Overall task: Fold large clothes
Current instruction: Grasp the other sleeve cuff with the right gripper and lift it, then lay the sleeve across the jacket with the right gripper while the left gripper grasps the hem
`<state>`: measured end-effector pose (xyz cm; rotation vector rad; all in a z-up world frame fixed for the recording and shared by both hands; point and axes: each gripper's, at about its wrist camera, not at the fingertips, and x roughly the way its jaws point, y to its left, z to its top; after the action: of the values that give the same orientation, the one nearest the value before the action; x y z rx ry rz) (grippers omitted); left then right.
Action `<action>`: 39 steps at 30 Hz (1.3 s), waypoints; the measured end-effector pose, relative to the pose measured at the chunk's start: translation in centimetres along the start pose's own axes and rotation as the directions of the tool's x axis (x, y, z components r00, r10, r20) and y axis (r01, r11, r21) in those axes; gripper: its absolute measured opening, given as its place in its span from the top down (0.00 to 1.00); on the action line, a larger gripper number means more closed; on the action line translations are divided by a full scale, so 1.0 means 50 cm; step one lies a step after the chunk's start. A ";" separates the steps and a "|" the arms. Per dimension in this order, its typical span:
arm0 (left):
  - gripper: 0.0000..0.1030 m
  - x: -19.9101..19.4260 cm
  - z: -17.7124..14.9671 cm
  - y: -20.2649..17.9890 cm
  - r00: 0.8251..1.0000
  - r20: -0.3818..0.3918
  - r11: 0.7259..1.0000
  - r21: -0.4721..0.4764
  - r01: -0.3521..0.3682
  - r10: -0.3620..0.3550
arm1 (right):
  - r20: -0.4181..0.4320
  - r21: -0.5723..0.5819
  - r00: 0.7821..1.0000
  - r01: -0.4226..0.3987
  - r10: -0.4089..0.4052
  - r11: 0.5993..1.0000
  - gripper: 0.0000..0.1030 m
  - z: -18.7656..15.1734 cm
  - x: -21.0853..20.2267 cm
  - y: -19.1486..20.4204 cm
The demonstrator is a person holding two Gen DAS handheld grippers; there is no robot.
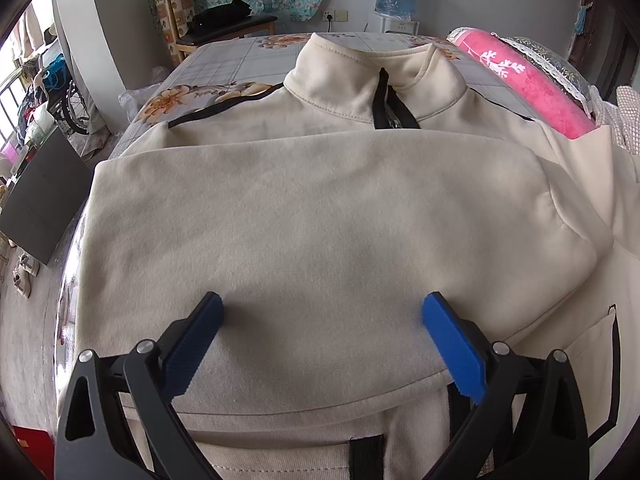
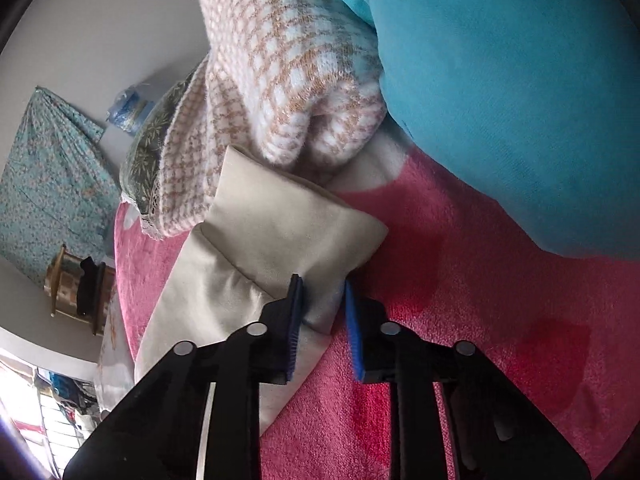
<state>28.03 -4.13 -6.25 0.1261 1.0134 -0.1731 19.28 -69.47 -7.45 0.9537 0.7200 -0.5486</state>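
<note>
Blue-padded fingers of the left gripper (image 1: 322, 312) stand wide apart and hold nothing; both pads rest on or just above the folded cream panel of the jacket (image 1: 312, 208), close to its near hem. The jacket lies flat on the flowered bed sheet (image 1: 224, 64), collar (image 1: 376, 76) and black zipper (image 1: 386, 108) pointing away from the camera, so the body's long axis runs straight ahead of the left gripper. One sleeve is already folded across the chest; the other sleeve (image 2: 256, 248) trails off to the right, over the pink blanket (image 2: 460, 300) and toward the checked blanket (image 2: 280, 72) and the blue cushion (image 2: 500, 100). In the right wrist view the right gripper (image 2: 322, 294) is drawn narrow on the edge of that sleeve just behind the cuff: cream cloth fills the gap between the two pads, and the grip appears made, though how firmly it bites cannot be confirmed. The sleeve's long axis runs from the right gripper up and to the left of that view, with the cuff end farthest from the fingers. Judgement: the right hand is the nearer hand to this sleeve, and the coming move turns on carrying it sideways, across the jacket's long axis, onto the chest panel where the left gripper waits. Risk: the cuff may drag on the pink blanket or catch under the checked blanket.
</note>
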 end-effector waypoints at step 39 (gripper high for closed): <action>0.87 -0.148 -0.099 0.214 0.985 -0.031 0.971 -0.178 0.162 -0.170 | -0.333 -0.743 0.786 -0.559 0.521 0.368 0.95 -0.656 -0.320 0.734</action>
<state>22.26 7.91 -2.25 -0.1163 1.0805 -0.2338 24.67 -21.64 11.56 0.2430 0.5424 0.4297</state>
